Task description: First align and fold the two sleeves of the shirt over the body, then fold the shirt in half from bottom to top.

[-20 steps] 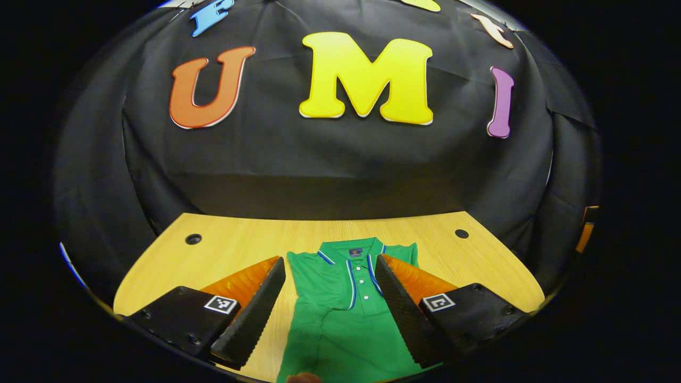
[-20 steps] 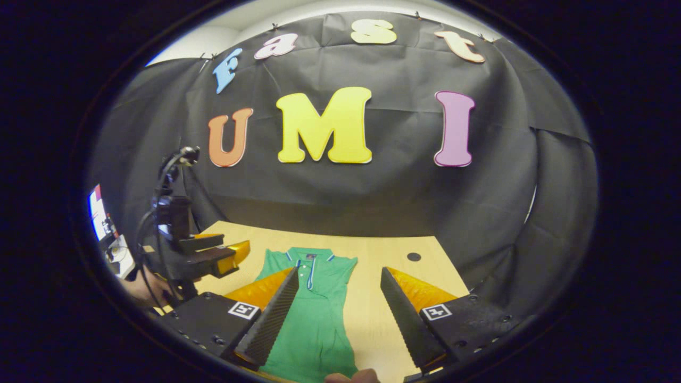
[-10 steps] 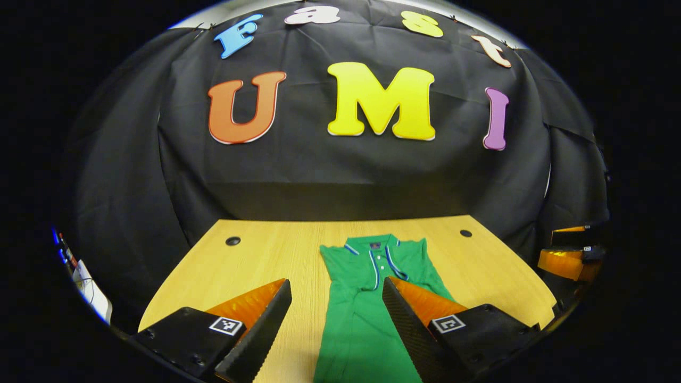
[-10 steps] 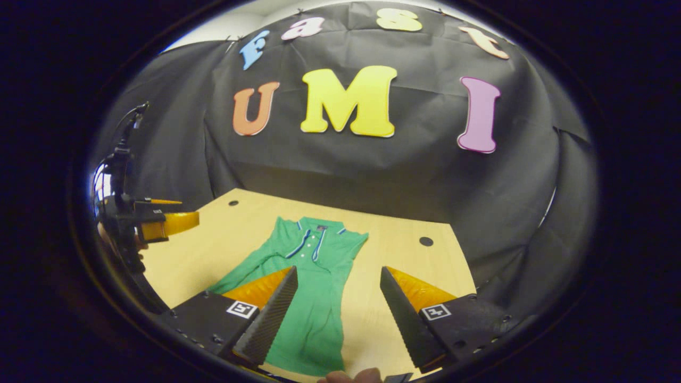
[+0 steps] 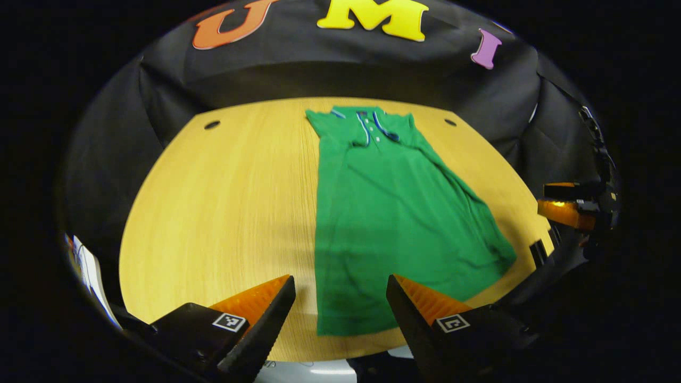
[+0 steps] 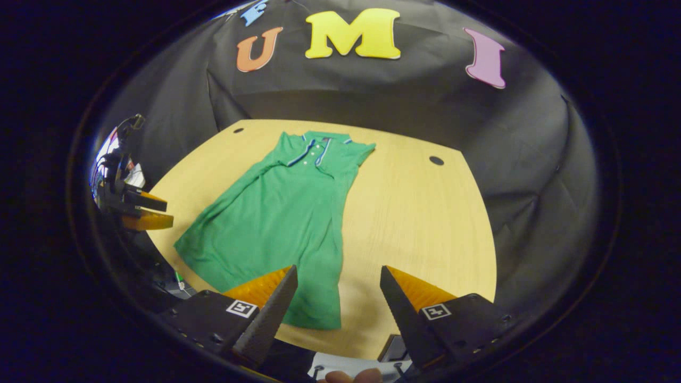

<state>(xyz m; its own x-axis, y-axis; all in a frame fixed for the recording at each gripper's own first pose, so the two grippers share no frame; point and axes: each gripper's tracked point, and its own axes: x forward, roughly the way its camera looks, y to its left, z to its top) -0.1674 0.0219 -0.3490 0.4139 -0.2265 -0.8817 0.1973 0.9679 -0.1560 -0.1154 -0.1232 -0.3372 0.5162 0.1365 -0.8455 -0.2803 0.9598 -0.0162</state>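
While both hover apart above the near edge:
Shirt: one green shirt [image 5: 393, 213] flat, sleeves folded in
Grippers: left gripper [image 5: 340, 314], right gripper [image 6: 335, 306], both empty
Counter: one counter [image 5: 223, 202], two holes

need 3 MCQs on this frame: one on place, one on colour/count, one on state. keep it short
1. Where does the collar of the green short-sleeved polo shirt lie on the light wooden table?
A. at the table's far edge, toward the black cloth wall
B. at the table's near edge
C. hanging off the table's side

2. How many round dark holes show in the tabletop?
A. none
B. two
C. four

3. How do the left gripper and the right gripper stand?
A. both shut on the shirt
B. one shut on the hem, one open
C. both open, holding nothing

Key:
1 A: the striped collar points at the cloth wall, the hem at the near edge.
2 B: one hole toward each far corner, the other past the collar.
3 C: each gripper's own fingers stand spread, with shirt and table showing in the gap.
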